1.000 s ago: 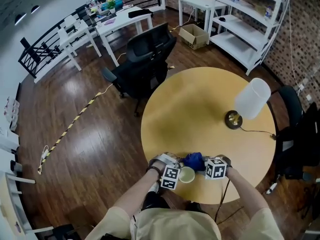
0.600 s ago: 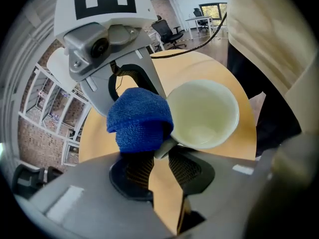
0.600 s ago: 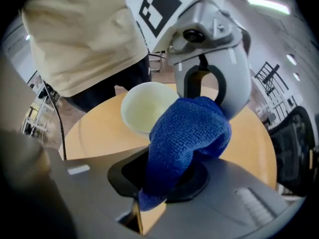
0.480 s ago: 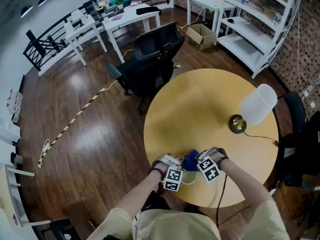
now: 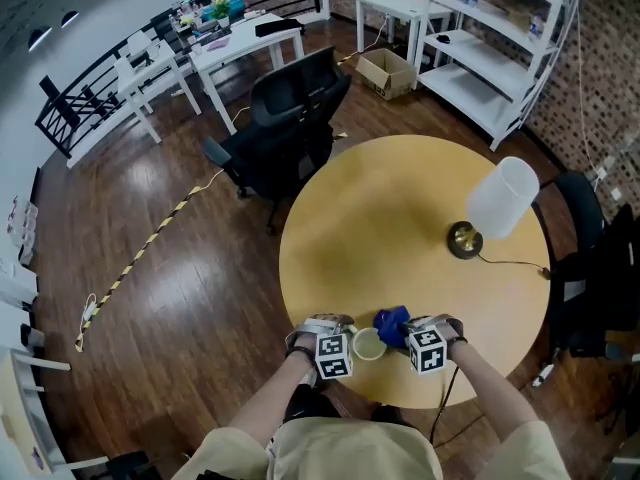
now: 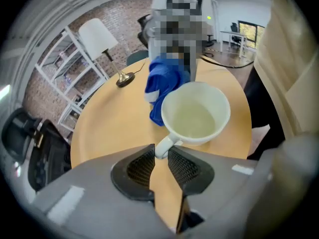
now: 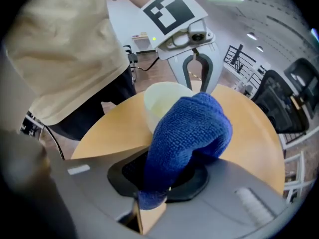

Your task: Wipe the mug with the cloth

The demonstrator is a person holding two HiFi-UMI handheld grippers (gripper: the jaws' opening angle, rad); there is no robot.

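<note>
The mug [image 6: 195,114] stands on the round desk [image 5: 400,218], well away from the lamp [image 5: 503,198], at the edge next to the person. The left tongs [image 6: 160,157] are almost shut and pinch the mug's thin handle, on the side away from the lamp. I think that is to stop the mug from sliding or turning while it gets rubbed. The right tongs [image 7: 164,174] are squeezed tight on the blue cloth [image 7: 187,133], and a fat bunch of it sticks out in front. The cloth is right up against the outside of the mug, on the side nearer the lamp, and it looks like it touches. Holding the cloth bunched up like that makes a soft pad to rub with. The mug looks empty inside. The wiping seems to be at the mug's outside wall for now.
</note>
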